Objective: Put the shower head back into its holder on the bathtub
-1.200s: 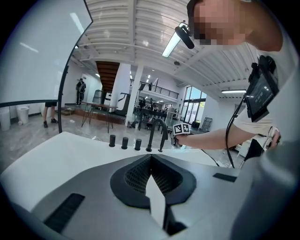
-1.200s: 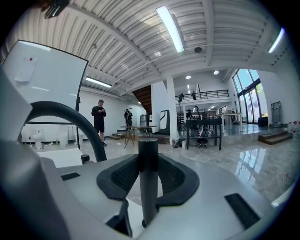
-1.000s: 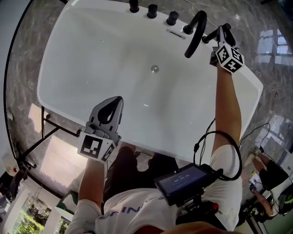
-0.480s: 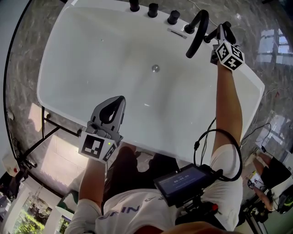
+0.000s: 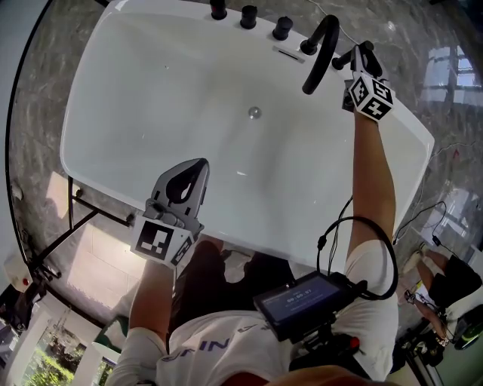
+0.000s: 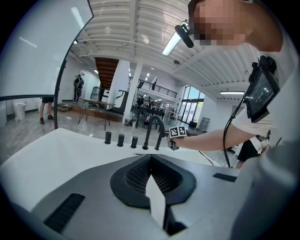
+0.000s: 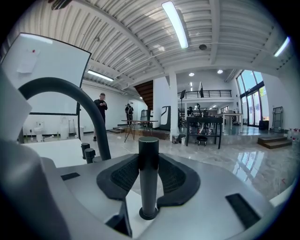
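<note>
The black cylindrical shower head (image 7: pixel 148 159) stands upright in a round holder ring (image 7: pixel 149 214) on the white bathtub rim. My right gripper (image 7: pixel 149 174) is shut on it, one pad on each side. In the head view that right gripper (image 5: pixel 359 62) reaches to the tub's far right corner, beside the black arched faucet (image 5: pixel 320 47). My left gripper (image 5: pixel 183 183) hovers over the tub's near rim (image 5: pixel 249 235), shut with nothing in it. Its jaws (image 6: pixel 150 172) meet in the left gripper view.
Three black knobs (image 5: pixel 248 16) line the far rim, left of the faucet. A drain (image 5: pixel 254 112) sits in the tub floor. A black metal frame (image 5: pixel 83 205) stands by the tub's near left side on the marble floor. A screen device (image 5: pixel 302 298) hangs at the person's chest.
My right gripper and the shower head have shifted slightly left at the far rim. The left gripper has stayed in place.
</note>
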The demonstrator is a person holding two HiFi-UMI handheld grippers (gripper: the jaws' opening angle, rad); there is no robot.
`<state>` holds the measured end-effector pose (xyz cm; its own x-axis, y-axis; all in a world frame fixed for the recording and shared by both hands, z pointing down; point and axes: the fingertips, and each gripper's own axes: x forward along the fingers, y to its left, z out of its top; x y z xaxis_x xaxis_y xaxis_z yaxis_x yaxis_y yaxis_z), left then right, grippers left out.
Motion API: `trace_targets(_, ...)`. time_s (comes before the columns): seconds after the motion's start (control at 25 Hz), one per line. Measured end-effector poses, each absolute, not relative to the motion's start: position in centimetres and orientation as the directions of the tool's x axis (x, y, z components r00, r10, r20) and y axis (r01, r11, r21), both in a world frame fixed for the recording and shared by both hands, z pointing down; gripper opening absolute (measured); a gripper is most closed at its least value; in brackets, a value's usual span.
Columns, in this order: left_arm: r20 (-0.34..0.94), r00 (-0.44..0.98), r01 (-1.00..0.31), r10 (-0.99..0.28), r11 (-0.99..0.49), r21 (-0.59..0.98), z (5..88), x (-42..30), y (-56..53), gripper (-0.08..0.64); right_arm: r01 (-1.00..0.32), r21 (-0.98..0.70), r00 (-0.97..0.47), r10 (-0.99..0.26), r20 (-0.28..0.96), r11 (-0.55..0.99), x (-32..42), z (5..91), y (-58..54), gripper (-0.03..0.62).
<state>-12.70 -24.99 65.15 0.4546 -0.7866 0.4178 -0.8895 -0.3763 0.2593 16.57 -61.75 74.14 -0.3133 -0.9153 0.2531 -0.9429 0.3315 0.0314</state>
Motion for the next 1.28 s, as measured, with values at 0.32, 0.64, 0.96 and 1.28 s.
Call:
trace_targets(0.32, 0.392, 0.450, -0.892, -0.802, -0.391, 0.225, 62.8, -12.6, -24.2, 0.014, -0.949, -0.024, -0.314, -0.934, 0.170, 0.315, 18.7, 68.3, -58.0, 0.126)
trace_targets(0.64, 0.336, 0.460, -0.888, -0.822, -0.419, 0.190, 56.5, -10.9, -23.0, 0.014, -0.924, 0.014, -0.379, -0.920, 0.104, 0.382, 18.6, 58.4, -49.9, 0.126)
trace_targets(0.96, 0.290, 0.451, -0.892, -0.844, -0.413, 0.184, 50.1, -8.4, -20.4, 0.014, -0.914, 0.037, -0.402, -0.914, 0.049, 0.404, 20.6, 47.1, -40.3, 0.126)
trace_targets(1.28, 0.202, 0.485, -0.873, -0.851, -0.458, 0.167, 42.8, -3.7, -17.4, 0.014, -0.901, 0.008, -0.433, -0.901, 0.017, 0.433, 22.9, 39.1, -30.7, 0.098)
